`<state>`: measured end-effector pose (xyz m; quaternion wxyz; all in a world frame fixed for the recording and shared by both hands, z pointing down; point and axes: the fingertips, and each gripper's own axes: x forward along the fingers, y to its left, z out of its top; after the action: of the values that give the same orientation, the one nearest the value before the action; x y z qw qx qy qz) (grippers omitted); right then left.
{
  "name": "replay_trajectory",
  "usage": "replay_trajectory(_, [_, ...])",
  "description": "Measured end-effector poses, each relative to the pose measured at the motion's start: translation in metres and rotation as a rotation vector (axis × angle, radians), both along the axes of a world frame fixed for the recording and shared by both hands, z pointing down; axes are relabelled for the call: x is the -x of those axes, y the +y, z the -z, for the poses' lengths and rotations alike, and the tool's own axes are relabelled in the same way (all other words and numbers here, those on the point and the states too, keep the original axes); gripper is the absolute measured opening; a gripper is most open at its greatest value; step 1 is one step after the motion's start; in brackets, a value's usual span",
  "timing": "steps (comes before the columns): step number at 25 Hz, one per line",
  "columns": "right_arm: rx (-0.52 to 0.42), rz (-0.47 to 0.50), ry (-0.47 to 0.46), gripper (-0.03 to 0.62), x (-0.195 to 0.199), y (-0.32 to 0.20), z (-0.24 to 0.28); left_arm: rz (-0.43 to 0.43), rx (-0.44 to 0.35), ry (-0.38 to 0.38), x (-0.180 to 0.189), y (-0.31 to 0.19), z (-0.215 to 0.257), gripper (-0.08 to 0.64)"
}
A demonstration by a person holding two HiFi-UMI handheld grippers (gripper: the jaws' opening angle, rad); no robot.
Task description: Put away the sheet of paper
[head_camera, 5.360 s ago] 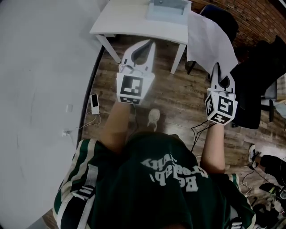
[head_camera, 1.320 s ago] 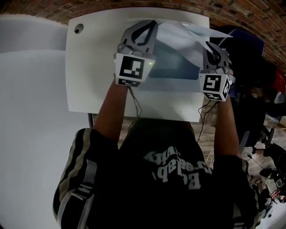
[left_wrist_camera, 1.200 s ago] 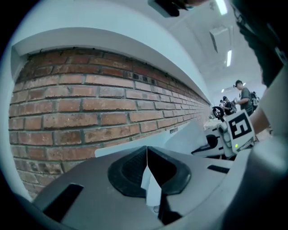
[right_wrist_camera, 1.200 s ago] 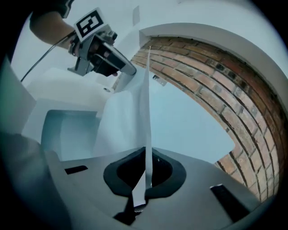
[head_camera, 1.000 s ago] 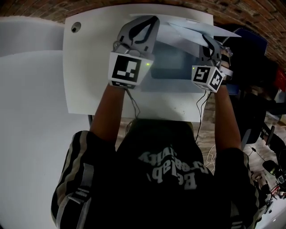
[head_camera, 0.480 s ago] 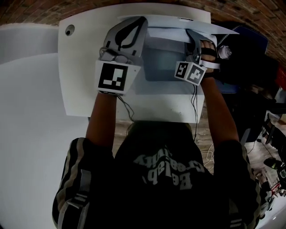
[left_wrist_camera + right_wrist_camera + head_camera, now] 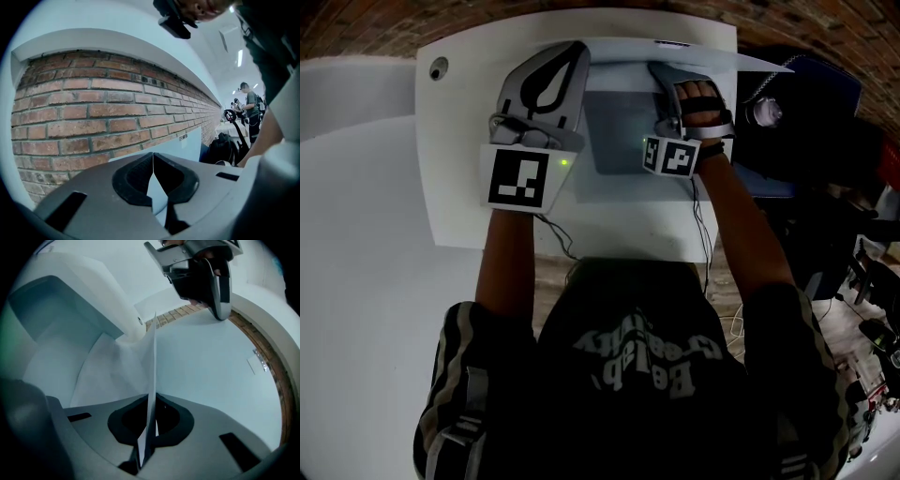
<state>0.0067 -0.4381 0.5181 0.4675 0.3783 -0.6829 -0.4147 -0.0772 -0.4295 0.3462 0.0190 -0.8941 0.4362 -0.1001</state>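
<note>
Sheet of paper (image 7: 623, 54) is held up off the table (image 7: 469, 141), stretched along the far edge above the pale tray (image 7: 628, 131). One end runs out past the far right corner. Left gripper (image 7: 574, 49): fingers closed flat on the sheet's margin. In the left gripper view (image 7: 153, 157) only a hairline shows between the pads, with a sliver of paper (image 7: 157, 192) wedged in it. Right gripper (image 7: 664, 70): fingers also fully closed. In the right gripper view (image 7: 152, 401) the sheet (image 7: 152, 380) stands edge-on from the pinch and leans toward the tray wall (image 7: 56, 310). Handling, by judgement: very light, thin and limp, with no stiffness of its own. It should sag or buckle if the two grips come together and crease if twisted. The surface looks smooth, so a light pinch could let it slip, while hard pulling apart risks a tear at the pads. Best hold looks like the margins at opposite ends, as now, kept gently taut so a free edge can lead into the tray. Writing: nothing legible on the sheet. There are black-and-white square markers on the left cube (image 7: 520, 178) and the right cube (image 7: 670, 157), with no words. White lettering on the person's shirt (image 7: 642, 361) is upside down and I can't read it with confidence. A small plate on the brick wall (image 7: 70, 117) is too small to read.
</note>
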Motion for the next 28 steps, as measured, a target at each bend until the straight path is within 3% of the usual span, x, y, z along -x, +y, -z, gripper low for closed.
replay_trajectory(6, [-0.016, 0.069, 0.023, -0.005, 0.011, -0.003, -0.004, 0.013, 0.005, 0.0, 0.003, -0.002, -0.001, 0.003])
replay_trajectory(8, [0.016, 0.09, 0.034, -0.002, 0.013, -0.002, -0.007, 0.017, 0.005, 0.002, 0.004, -0.003, -0.001, 0.003])
replay_trajectory(11, [0.118, 0.109, 0.048, 0.173, 0.013, 0.006, -0.014, 0.016, 0.001, -0.001, 0.004, -0.003, -0.001, 0.003])
replay_trajectory(19, [0.065, 0.09, -0.123, 0.207, -0.002, 0.039, 0.058, 0.013, -0.004, 0.003, 0.006, -0.006, 0.002, 0.003])
replay_trajectory(20, [0.076, 0.101, -0.161, 0.206, 0.001, 0.047, 0.063, 0.013, -0.003, 0.007, 0.005, -0.007, 0.002, 0.003])
replay_trajectory(21, [0.105, 0.111, -0.199, 0.155, 0.004, 0.055, 0.063, 0.013, -0.002, 0.012, 0.005, -0.007, 0.003, 0.003])
replay_trajectory(22, [0.154, 0.113, -0.231, -0.005, 0.008, 0.061, 0.056, 0.013, -0.001, 0.014, 0.006, -0.007, 0.003, 0.003])
replay_trajectory(25, [0.348, 0.032, -0.245, -0.006, 0.008, 0.065, 0.012, 0.014, -0.001, 0.012, 0.007, -0.008, 0.003, 0.003])
replay_trajectory(28, [0.428, -0.127, -0.196, -0.006, -0.011, 0.053, -0.024, 0.011, -0.001, 0.011, 0.007, -0.008, 0.002, 0.003])
